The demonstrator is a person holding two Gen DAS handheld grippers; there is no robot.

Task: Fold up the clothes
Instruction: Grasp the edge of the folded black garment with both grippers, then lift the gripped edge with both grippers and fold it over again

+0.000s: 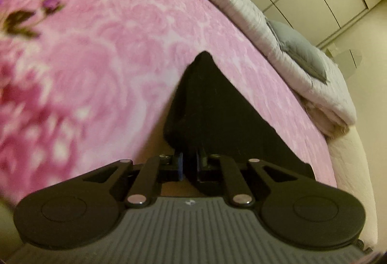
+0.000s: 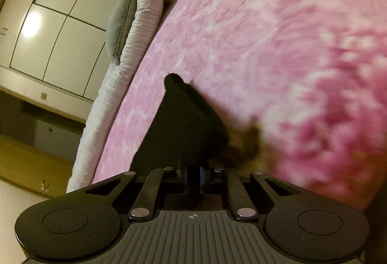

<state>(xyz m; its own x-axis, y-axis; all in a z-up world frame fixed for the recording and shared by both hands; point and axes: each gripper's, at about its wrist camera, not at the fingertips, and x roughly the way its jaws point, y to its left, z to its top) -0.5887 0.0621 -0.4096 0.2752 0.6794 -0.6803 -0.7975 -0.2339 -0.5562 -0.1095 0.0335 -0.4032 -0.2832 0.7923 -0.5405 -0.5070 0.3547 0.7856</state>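
Both grippers are clamped on one black garment (image 1: 217,104): the left gripper (image 1: 189,165) and the right gripper (image 2: 193,174) each have their jaws drawn narrow on a pinch of its near edge, so the cloth hangs taut between them above the pink floral blanket (image 1: 108,46). Holding two points this way probably keeps an edge straight for laying or folding over. Beyond the garment the blanket lies bare and wide, giving ample room. At the bed's far edge sit a rolled white quilt (image 1: 254,10) and a grey pillow (image 1: 297,51), with wardrobe doors (image 2: 60,10) behind.
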